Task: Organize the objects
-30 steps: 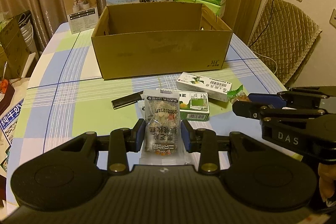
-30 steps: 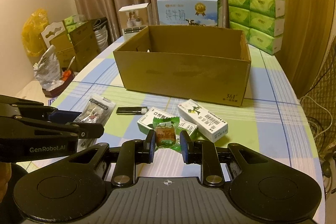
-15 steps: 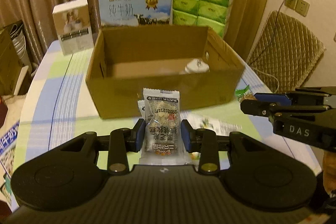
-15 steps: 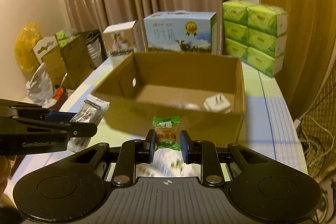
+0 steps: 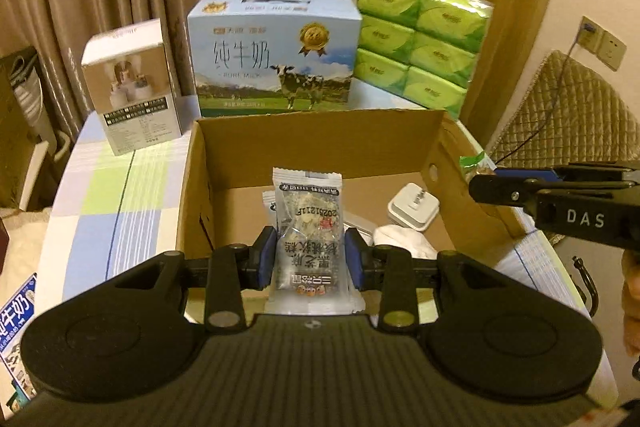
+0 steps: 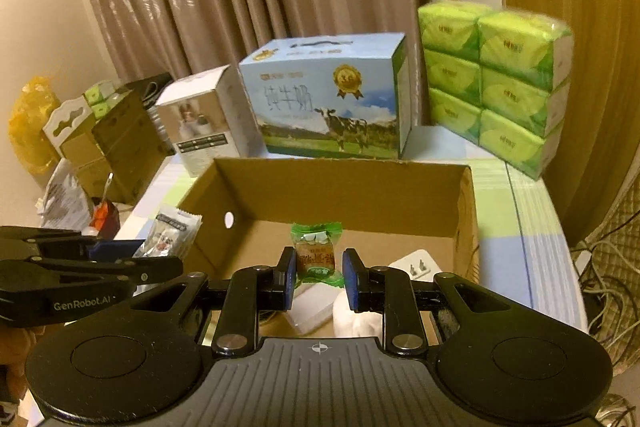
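Note:
My left gripper (image 5: 310, 259) is shut on a clear snack packet with black print (image 5: 308, 227) and holds it above the near part of the open cardboard box (image 5: 320, 143). My right gripper (image 6: 317, 277) holds a small green-wrapped candy (image 6: 316, 255) above the same box (image 6: 340, 187); its jaws have widened and the right pad stands slightly off the wrapper. A white plug adapter (image 5: 414, 207) and white items (image 5: 404, 241) lie in the box. The right gripper shows at the right of the left wrist view (image 5: 476, 183). The left gripper shows at the left of the right wrist view (image 6: 176, 267).
Behind the box stand a blue milk carton case (image 5: 276, 55), a small white product box (image 5: 132, 87) and stacked green tissue packs (image 5: 420, 39). The checked tablecloth (image 5: 116, 195) lies left of the box. A quilted chair (image 5: 568, 111) is at the right; cardboard boxes (image 6: 108, 131) sit on the floor left.
Both grippers have risen and moved forward from the table's loose items to above the box interior, carrying their packets. The right gripper's jaws have widened a little.

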### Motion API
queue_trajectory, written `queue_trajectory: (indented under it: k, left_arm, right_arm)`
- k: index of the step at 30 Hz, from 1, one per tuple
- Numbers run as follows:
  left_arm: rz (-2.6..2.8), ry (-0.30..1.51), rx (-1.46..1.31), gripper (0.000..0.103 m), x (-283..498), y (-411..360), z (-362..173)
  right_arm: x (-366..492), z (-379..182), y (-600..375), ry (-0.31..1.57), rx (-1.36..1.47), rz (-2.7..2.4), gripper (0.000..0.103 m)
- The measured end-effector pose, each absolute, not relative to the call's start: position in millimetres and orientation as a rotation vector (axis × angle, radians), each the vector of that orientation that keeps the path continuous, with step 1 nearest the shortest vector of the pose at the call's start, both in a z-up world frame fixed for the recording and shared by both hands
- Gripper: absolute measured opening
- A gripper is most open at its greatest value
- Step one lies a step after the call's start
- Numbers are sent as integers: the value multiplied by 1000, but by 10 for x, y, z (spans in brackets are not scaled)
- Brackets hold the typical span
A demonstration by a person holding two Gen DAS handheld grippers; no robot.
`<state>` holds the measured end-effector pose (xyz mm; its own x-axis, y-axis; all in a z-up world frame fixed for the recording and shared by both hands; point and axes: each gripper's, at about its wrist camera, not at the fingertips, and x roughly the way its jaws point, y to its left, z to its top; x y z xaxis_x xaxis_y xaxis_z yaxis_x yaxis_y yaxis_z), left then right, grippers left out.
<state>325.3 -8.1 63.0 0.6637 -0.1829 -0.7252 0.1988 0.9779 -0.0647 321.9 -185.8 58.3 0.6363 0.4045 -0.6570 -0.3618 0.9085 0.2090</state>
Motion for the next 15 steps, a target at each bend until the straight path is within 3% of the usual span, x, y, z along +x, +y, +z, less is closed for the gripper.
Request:
queue_trajectory:
  k: [9, 11, 15]
  left_arm:
    - [-210, 831, -4, 32, 3624, -23, 376]
    - [-196, 807, -27, 40, 3672, 2, 355]
    - [-186, 788, -51, 40, 3698, 51, 342]
  right_arm:
    - [3480, 343, -1834, 799, 82, 415, 22]
    - [3497, 306, -1826, 805, 82, 416, 22]
    - [3527, 255, -1809, 807, 84, 415, 22]
